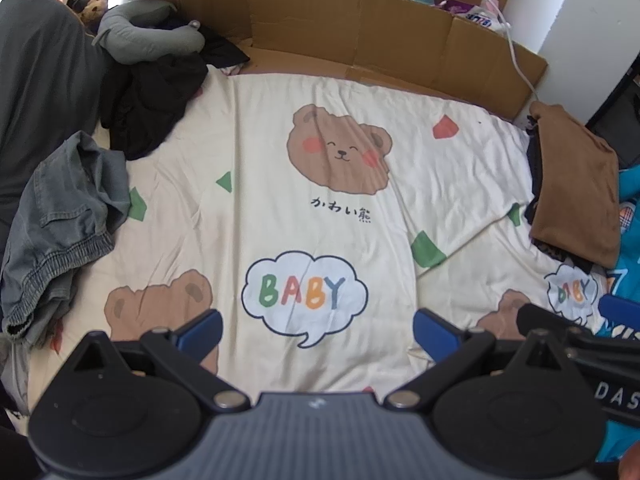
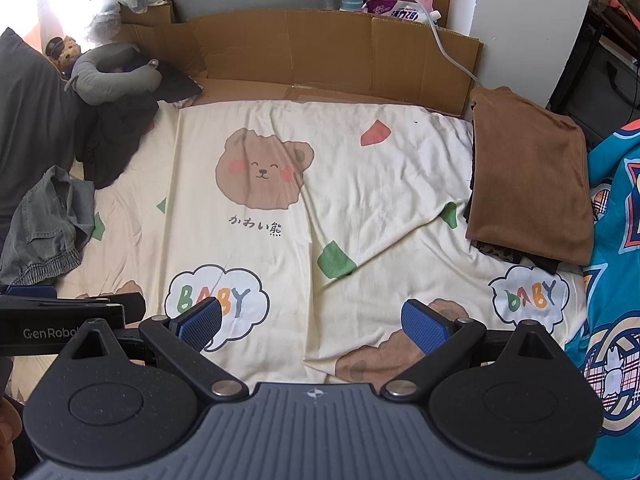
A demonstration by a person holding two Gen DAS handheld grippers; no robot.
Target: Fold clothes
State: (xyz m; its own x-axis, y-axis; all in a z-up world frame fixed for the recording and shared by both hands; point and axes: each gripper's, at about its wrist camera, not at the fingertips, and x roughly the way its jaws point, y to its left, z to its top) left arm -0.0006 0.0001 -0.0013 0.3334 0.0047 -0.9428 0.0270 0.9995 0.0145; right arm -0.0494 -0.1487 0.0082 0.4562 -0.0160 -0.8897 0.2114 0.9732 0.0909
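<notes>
Cream bear-print bedsheet (image 1: 320, 152) with folded brown garment (image 2: 528, 184) at right, crumpled grey jeans (image 1: 60, 224) at left. Left gripper (image 1: 318, 330) and right gripper (image 2: 312, 324) hover spread wide, holding nothing.

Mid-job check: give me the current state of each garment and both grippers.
Left gripper: open, holding nothing.
Right gripper: open, holding nothing.
Brown garment: folded, on top of a stack.
Grey denim garment: crumpled, unfolded.
Black garment: in a heap, unfolded.
Bear-print sheet: spread out, lightly creased.
</notes>
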